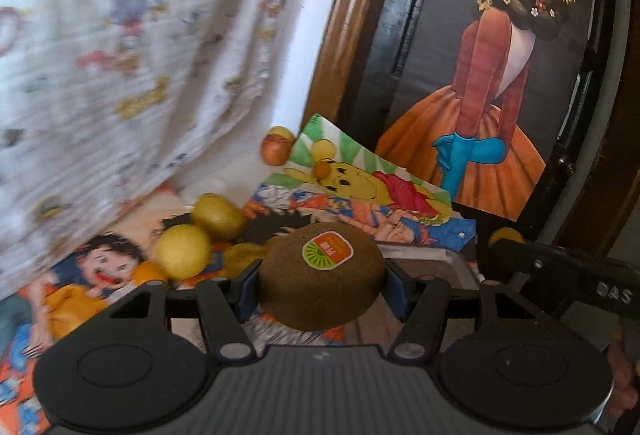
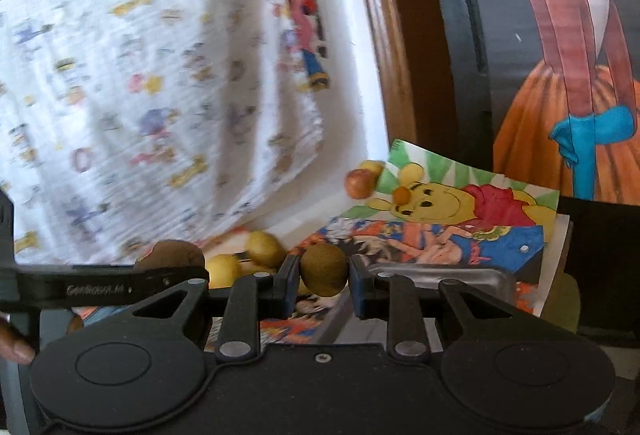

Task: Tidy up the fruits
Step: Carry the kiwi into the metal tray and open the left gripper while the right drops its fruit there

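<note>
White crinkled cloth printed with small cartoon figures (image 1: pixel 120 55) hangs over the left of both views, blurred. To the right, a large dark poster of a girl in an orange skirt (image 1: pixel 480 83) stands against a brown wooden frame (image 1: pixel 344 15). Below lie colourful cartoon prints, a yellow bear picture (image 1: pixel 372 183) uppermost.

Left gripper (image 1: pixel 320 285): blue pads clenched on a brown fuzzy kiwi with a green-and-orange sticker (image 1: pixel 320 271), held above the prints.

Right gripper (image 2: pixel 323 285): a smaller brown kiwi (image 2: pixel 323 269) sits between its blue pads; the left pad touches, a slim gap shows at the right pad, so I cannot tell whether it is gripped.

Two yellow round fruits (image 1: pixel 200 235) lie touching on the prints, beside the cloth's hem. A small orange-red fruit (image 1: pixel 274 147) rests farther back, at the bear picture's corner.
</note>
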